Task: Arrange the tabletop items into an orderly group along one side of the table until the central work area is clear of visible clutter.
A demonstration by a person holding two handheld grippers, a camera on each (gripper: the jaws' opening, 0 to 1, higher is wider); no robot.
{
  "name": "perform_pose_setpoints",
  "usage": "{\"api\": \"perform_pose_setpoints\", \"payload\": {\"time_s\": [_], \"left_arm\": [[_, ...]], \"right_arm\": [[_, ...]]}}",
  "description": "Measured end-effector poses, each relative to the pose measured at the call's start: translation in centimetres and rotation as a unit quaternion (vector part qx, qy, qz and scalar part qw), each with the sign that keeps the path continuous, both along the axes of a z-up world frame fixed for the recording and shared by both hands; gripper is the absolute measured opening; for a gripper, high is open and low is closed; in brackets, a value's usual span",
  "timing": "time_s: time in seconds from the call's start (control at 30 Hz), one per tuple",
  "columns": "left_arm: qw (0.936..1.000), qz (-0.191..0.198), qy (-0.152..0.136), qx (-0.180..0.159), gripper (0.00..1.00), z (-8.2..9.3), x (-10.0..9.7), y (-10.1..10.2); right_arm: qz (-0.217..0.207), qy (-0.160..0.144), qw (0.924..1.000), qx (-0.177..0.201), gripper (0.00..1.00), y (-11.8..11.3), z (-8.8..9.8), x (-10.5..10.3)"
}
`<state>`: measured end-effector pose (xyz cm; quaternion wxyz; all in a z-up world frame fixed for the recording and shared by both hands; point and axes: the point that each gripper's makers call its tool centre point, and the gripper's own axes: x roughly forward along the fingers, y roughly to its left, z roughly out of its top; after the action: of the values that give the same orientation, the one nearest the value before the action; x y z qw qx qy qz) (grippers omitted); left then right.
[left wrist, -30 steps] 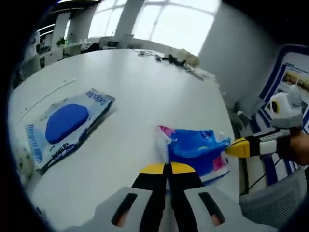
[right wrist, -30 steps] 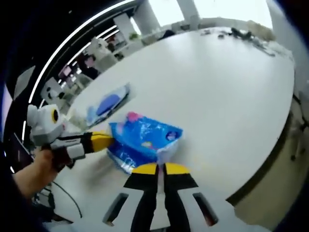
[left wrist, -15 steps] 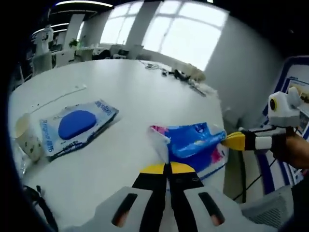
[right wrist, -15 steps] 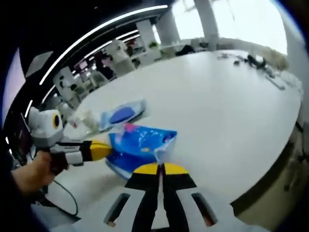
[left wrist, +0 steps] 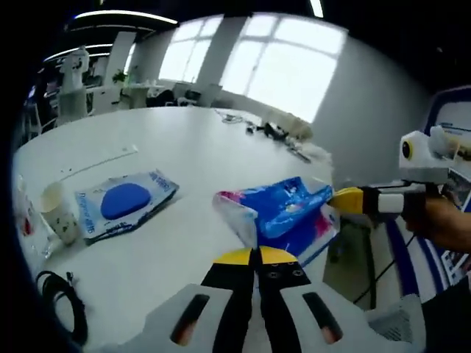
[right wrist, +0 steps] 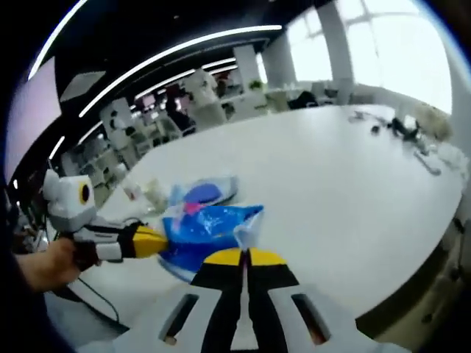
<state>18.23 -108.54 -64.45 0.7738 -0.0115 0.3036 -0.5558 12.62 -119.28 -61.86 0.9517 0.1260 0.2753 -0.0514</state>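
A blue plastic pack with pink corners [left wrist: 287,215] hangs above the white table [left wrist: 184,147], held at both ends. My left gripper [left wrist: 255,255] is shut on its near white edge. My right gripper [left wrist: 340,198], with a hand behind it, comes in from the right and pinches the pack's far end. In the right gripper view the same pack [right wrist: 206,226] is clamped by my right gripper [right wrist: 244,256], and my left gripper [right wrist: 158,240] holds its other side. A flat wipes pack with a blue oval [left wrist: 121,204] lies on the table to the left.
A paper cup [left wrist: 59,220] stands near the table's left edge beside a clear wrapper. A black cable [left wrist: 62,312] coils at the near left. Small clutter [left wrist: 276,131] lies at the table's far end. Desks and people fill the background.
Both grippers have lifted the blue pack off the table, so it now hangs between them. The views have risen and tilted, bringing the cup and cable into sight.
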Motion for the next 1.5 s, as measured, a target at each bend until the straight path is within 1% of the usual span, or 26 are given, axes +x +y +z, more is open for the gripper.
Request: {"api": "perform_pose_setpoints", "payload": {"time_s": [0.07, 0.1, 0.17, 0.23, 0.3, 0.33, 0.4, 0.47, 0.57, 0.63, 0.7, 0.77, 0.87, 0.97, 1.13, 1.33, 1.43, 1.5], "left_arm": [[0.9999, 0.008, -0.003, -0.006, 0.0, 0.9, -0.2, 0.2], [0.9999, 0.011, -0.007, -0.008, 0.0, 1.3, -0.2, 0.3], [0.9997, 0.018, -0.013, -0.011, 0.0, 2.2, -0.4, 0.4], [0.9995, 0.024, -0.015, -0.015, 0.0, 2.7, -0.3, 0.4], [0.9993, 0.029, -0.016, -0.017, 0.0, 2.9, -0.1, 0.2], [0.9992, 0.033, -0.016, -0.017, 0.0, 3.0, 0.0, -0.1], [0.9988, 0.042, -0.018, -0.016, 0.0, 3.2, 0.4, -0.5], [0.9985, 0.051, -0.019, -0.011, 0.0, 3.4, 0.6, -1.1], [0.9978, 0.057, -0.034, -0.002, 0.01, 3.8, 1.2, -2.2], [0.9972, 0.063, -0.04, 0.007, 0.01, 3.8, 1.9, -3.0], [0.9963, 0.081, -0.029, 0.005, 0.01, 3.9, 2.6, -3.7], [0.9955, 0.09, -0.03, 0.006, 0.01, 4.0, 3.1, -4.3], [0.9949, 0.096, -0.029, 0.013, 0.01, 4.0, 3.9, -5.1], [0.9945, 0.098, -0.03, 0.021, 0.01, 3.9, 4.7, -5.7], [0.9941, 0.101, -0.031, 0.027, 0.01, 4.0, 6.0, -7.2], [0.9934, 0.104, -0.035, 0.033, 0.01, 4.0, 7.3, -8.9], [0.993, 0.108, -0.037, 0.034, 0.01, 3.9, 8.0, -9.6], [0.9926, 0.111, -0.033, 0.035, 0.01, 3.6, 8.3, -9.9]], "right_arm": [[0.007, -0.005, 1.0, -0.003, 0.0, 0.0, 0.8, 0.2], [0.013, -0.011, 0.9998, -0.007, 0.0, 0.0, 1.4, 0.6], [0.022, -0.015, 0.9995, -0.015, 0.0, -0.1, 2.1, 1.2], [0.032, -0.017, 0.9991, -0.02, 0.0, -0.2, 2.7, 1.6], [0.042, -0.019, 0.9986, -0.025, 0.0, -0.5, 3.0, 2.0], [0.047, -0.02, 0.9984, -0.024, 0.0, -0.8, 3.3, 2.3], [0.063, -0.017, 0.9974, -0.032, 0.0, -1.3, 3.0, 3.0], [0.069, -0.017, 0.997, -0.03, 0.0, -1.6, 3.2, 3.4], [0.08, -0.023, 0.9962, -0.023, 0.0, -2.4, 3.8, 4.4], [0.094, -0.021, 0.995, -0.027, 0.0, -2.8, 4.0, 5.0], [0.107, -0.019, 0.9935, -0.033, 0.0, -3.4, 4.1, 5.7], [0.111, -0.024, 0.9932, -0.024, 0.0, -4.2, 4.4, 6.6], [0.116, -0.025, 0.9927, -0.019, 0.0, -5.0, 4.2, 7.6], [0.114, -0.025, 0.9931, -0.005, 0.0, -5.7, 4.0, 8.3], [0.117, -0.029, 0.9927, 0.0, 0.0, -7.0, 4.2, 9.2], [0.116, -0.03, 0.9928, 0.004, 0.0, -8.9, 4.0, 10.5], [0.114, -0.028, 0.9931, 0.008, 0.0, -9.9, 3.6, 11.1], [0.114, -0.025, 0.9931, 0.013, 0.0, -10.3, 3.3, 11.4]]}}
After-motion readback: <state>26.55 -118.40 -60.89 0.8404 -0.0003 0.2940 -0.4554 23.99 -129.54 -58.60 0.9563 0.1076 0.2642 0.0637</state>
